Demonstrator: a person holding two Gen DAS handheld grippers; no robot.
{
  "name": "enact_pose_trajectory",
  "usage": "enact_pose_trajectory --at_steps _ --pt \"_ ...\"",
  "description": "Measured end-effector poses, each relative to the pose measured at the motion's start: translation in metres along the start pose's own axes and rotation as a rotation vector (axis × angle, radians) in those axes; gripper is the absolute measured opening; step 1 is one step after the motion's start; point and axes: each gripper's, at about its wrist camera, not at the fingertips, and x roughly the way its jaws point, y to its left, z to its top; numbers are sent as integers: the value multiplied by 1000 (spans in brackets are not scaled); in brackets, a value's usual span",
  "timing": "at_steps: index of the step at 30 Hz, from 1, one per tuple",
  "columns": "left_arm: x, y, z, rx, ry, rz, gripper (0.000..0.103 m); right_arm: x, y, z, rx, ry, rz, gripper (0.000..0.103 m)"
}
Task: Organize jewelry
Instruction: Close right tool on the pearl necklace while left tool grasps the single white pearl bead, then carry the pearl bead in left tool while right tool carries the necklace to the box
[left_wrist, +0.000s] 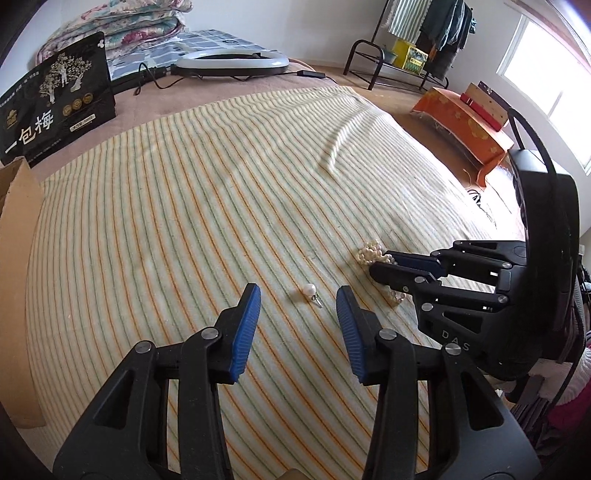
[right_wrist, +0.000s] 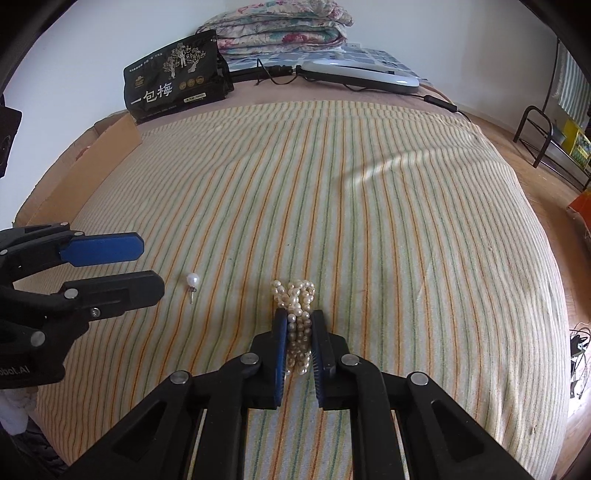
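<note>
A pearl earring (left_wrist: 309, 291) with a small metal post lies on the striped blanket (left_wrist: 207, 192), just ahead of my left gripper (left_wrist: 298, 300), which is open and empty with a finger on either side of it. It also shows in the right wrist view (right_wrist: 192, 280). My right gripper (right_wrist: 299, 318) is shut on a bunched pearl bracelet (right_wrist: 295, 317), whose far end spills past the fingertips onto the blanket (right_wrist: 369, 206). In the left wrist view the right gripper (left_wrist: 377, 263) and the bracelet (left_wrist: 369, 253) sit to the right of the earring.
A cardboard box (right_wrist: 92, 162) lies at the blanket's left edge. A black snack bag (right_wrist: 173, 81), a ring light (right_wrist: 362, 75) with its cable, and folded quilts (right_wrist: 280, 26) lie at the far end. The bed edge drops off to the right toward an orange cloth (left_wrist: 461, 125).
</note>
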Motion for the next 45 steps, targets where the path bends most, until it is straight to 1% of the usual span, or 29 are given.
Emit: enact_pose_trajectory --at_steps 4,6,10,12,14,17,24,30,35,40,45 --pt "7 -3 3 9 8 3 38 -1 -8 0 10 3 -23 8" --pt "11 -6 3 15 17 3 33 -1 -13 0 24 3 -25 8" --pt "19 -12 2 35 25 9 32 -2 -15 -1 30 2 -28 8" --pt "23 -16 1 44 32 16 30 -2 -14 -1 27 1 -30 8" --pt "28 -17 1 43 39 27 27 -2 -13 -1 25 1 -30 8" --pt "32 -17 -1 38 38 37 27 -2 -14 -1 25 1 -26 8" --pt "33 -16 -6 60 21 66 10 -1 -14 -1 19 3 -30 8" --pt "31 -15 -6 65 11 66 8 -1 -13 0 8 2 -31 9" --pt "21 -13 -3 50 -10 70 8 -9 -18 1 47 -17 -8 6" --pt "2 -12 2 43 -53 68 8 -27 -22 7 71 -66 -6 6" --pt "-22 -7 7 34 -107 76 8 -55 -21 14 84 -133 3 6"
